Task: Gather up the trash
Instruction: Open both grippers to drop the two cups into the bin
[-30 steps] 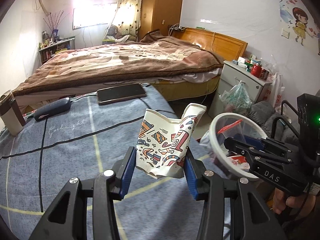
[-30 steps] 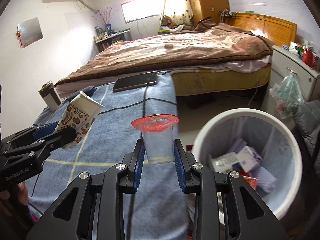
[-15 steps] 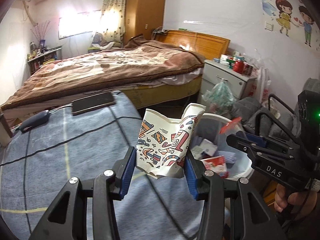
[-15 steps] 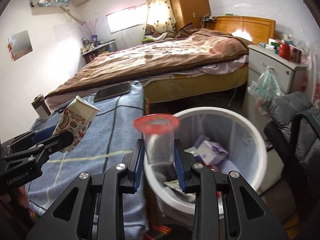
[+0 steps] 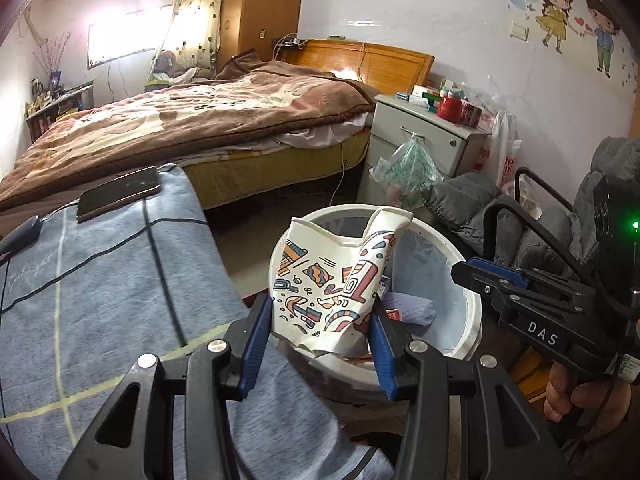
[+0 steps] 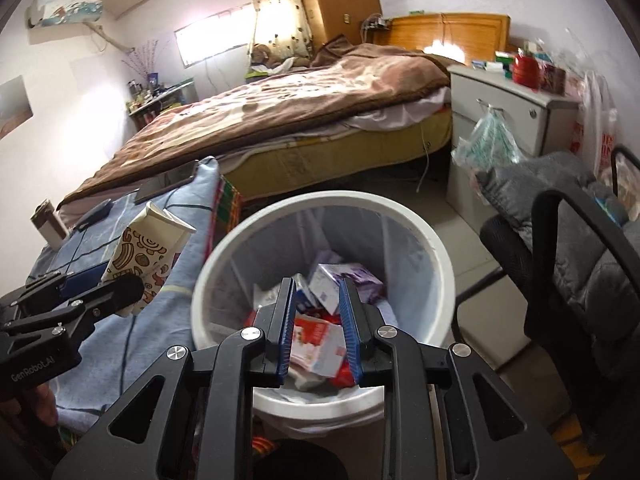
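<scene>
A crushed white paper cup (image 5: 332, 280) with colourful prints sits upright in my left gripper (image 5: 320, 308), which is shut on it. It hangs at the near-left rim of the white trash bin (image 5: 472, 320), over the table's edge. My right gripper (image 6: 317, 286) hovers over the bin (image 6: 436, 240) mouth; its jaws are closing to a narrow gap with nothing between them. Below them lie boxes and wrappers (image 6: 320, 340) in the bin. I cannot pick out the clear red-lidded cup anywhere. In the right wrist view, the paper cup (image 6: 144, 252) and left gripper (image 6: 132, 288) show at the left.
A table under a blue checked cloth (image 5: 100, 280) stands left of the bin, with a phone (image 5: 120, 194) at its far end. A black chair with a grey cushion (image 6: 580, 248) flanks the bin's right. Beyond are a bed (image 5: 180, 128) and a white nightstand (image 5: 424, 136).
Both grippers swung right from above the table to the bin. The clear red-lidded cup has left the right gripper's jaws, which now stand closer together. The left still holds the paper cup.
</scene>
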`<state>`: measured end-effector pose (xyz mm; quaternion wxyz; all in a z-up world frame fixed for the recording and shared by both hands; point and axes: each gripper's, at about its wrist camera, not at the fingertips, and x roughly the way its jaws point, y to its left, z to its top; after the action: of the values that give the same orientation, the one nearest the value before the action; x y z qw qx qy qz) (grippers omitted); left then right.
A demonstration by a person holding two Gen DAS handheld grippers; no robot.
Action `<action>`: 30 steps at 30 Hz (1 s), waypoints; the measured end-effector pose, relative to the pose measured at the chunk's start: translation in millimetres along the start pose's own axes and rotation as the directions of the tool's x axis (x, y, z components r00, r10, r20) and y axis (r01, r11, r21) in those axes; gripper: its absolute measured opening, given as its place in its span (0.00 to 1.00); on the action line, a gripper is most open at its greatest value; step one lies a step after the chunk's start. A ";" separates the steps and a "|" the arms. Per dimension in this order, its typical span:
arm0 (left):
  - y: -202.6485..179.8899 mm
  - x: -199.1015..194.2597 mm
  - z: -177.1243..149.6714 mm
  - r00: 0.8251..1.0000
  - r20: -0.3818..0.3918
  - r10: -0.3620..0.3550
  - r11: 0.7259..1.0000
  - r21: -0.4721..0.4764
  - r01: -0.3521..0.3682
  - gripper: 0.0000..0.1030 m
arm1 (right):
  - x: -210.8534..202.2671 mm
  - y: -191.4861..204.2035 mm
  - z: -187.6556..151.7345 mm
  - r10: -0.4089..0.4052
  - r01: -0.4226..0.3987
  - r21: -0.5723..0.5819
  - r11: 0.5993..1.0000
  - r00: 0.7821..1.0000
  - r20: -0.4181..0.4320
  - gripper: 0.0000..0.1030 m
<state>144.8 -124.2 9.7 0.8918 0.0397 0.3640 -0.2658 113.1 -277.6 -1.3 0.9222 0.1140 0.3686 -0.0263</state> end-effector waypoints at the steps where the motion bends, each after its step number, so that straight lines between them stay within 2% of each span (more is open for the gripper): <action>1: -2.8 4.9 0.5 1.000 -0.011 -0.003 1.000 0.003 0.003 0.47 | 0.8 -2.7 -0.4 -0.001 0.001 0.005 1.000 1.000 -0.003 0.24; 11: -26.0 44.4 3.6 0.996 -0.088 -0.027 0.999 0.022 0.029 0.48 | 9.9 -19.3 -4.8 -0.013 0.015 0.037 0.999 0.999 -0.049 0.24; 15: -31.0 52.6 2.6 0.995 -0.101 -0.006 1.000 0.027 0.009 0.60 | 7.2 -24.5 -5.1 -0.016 0.019 0.045 0.999 0.999 -0.048 0.24; 20: -33.2 49.5 0.5 0.996 -0.092 0.002 1.000 0.022 0.000 0.68 | 5.7 -28.4 -4.8 -0.030 0.032 0.044 0.999 0.998 -0.047 0.24; 30: -32.8 27.3 -8.0 0.998 -0.055 0.024 1.000 0.017 -0.023 0.68 | -2.6 -19.8 -9.9 -0.044 0.045 0.031 0.999 0.999 -0.030 0.27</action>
<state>139.5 -162.3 -10.4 0.8841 0.0588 0.3857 -0.2572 101.9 -294.7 -10.3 0.9141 0.1207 0.3838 -0.0510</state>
